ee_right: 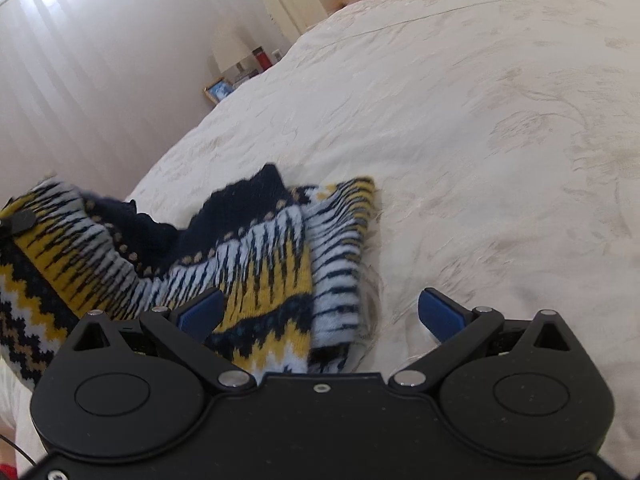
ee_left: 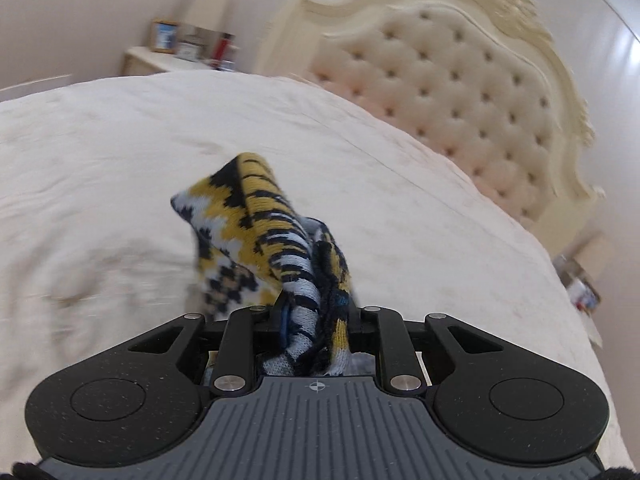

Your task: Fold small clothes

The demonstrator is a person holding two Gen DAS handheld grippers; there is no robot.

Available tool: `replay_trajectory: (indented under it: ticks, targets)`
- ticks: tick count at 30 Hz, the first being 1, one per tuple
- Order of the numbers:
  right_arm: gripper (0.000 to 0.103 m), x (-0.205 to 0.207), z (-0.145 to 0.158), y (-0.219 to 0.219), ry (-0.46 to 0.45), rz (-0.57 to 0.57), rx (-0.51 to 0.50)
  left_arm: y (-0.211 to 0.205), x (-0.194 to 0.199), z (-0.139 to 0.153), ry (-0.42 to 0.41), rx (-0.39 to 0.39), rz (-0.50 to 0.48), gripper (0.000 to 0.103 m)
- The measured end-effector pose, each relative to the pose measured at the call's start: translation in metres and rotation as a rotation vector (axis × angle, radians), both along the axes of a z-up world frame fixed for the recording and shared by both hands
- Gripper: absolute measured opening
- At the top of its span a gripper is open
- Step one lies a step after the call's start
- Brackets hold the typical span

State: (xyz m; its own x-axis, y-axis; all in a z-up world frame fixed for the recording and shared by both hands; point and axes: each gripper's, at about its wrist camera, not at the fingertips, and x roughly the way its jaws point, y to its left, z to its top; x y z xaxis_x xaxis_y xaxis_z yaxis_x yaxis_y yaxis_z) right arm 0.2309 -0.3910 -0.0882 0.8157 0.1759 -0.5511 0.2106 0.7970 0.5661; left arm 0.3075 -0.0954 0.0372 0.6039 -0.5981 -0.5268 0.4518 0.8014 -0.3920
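Note:
A small knitted sweater (ee_right: 248, 264) in navy, yellow and pale blue lies on the cream bedspread (ee_right: 480, 140). In the left wrist view a bunched part of the sweater (ee_left: 256, 240) is clamped between the jaws of my left gripper (ee_left: 316, 320) and stands lifted above the bed. My right gripper (ee_right: 320, 310) hovers open over the sweater's right edge; its blue pads (ee_right: 200, 314) hold nothing. The left part of the sweater rises off the bed at the left edge of the right wrist view, where a black part of the other gripper (ee_right: 20, 222) shows.
A tufted cream headboard (ee_left: 460, 80) stands at the far end of the bed. A nightstand (ee_left: 160, 60) beside it carries a lamp (ee_right: 230, 46), a framed picture (ee_left: 164, 36) and small bottles. White curtains (ee_right: 72, 80) hang beyond the bed's left side.

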Motion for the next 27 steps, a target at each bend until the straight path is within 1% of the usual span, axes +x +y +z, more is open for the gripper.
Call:
replay_trajectory:
  ticks: [3,7,10,12,13,15,16,18,20,24,27]
  targets:
    - [0.102,-0.003,0.001,-0.009,0.001,-0.02,0.021,-0.04,0.002,-0.014,0.026,0.021,-0.033,0.021]
    - [0.102,-0.004,0.001,-0.019,0.002,-0.041,0.045,-0.084,0.002,-0.05,0.066,0.073,-0.058,0.021]
    - [0.102,-0.004,0.0,-0.023,0.003,-0.048,0.052,-0.1,-0.001,-0.071,0.106,0.079,-0.062,0.022]
    - [0.102,-0.001,-0.001,-0.024,0.002,-0.053,0.061,-0.108,-0.003,-0.08,0.128,0.088,-0.068,0.023]
    - [0.102,0.0,-0.001,-0.025,0.002,-0.056,0.063,-0.11,-0.003,-0.083,0.138,0.089,-0.076,0.028]
    - [0.102,0.001,-0.002,-0.027,0.001,-0.065,0.065,-0.114,-0.005,-0.08,0.151,0.08,-0.096,0.036]
    - [0.102,0.001,-0.002,-0.029,0.001,-0.073,0.066,-0.114,-0.006,-0.079,0.157,0.063,-0.111,0.042]
    - [0.102,0.001,-0.002,-0.033,-0.002,-0.089,0.069,-0.115,-0.007,-0.076,0.174,0.012,-0.145,0.047]
    - [0.102,0.0,-0.002,-0.037,-0.006,-0.11,0.067,-0.117,-0.009,-0.071,0.181,-0.012,-0.168,0.056]
    - [0.102,-0.004,0.0,-0.042,-0.033,-0.14,0.063,-0.11,-0.023,-0.056,0.09,-0.006,-0.164,0.058]
    - [0.102,-0.003,0.005,-0.04,-0.066,-0.13,0.05,-0.094,-0.029,-0.049,0.028,0.036,-0.108,0.06]
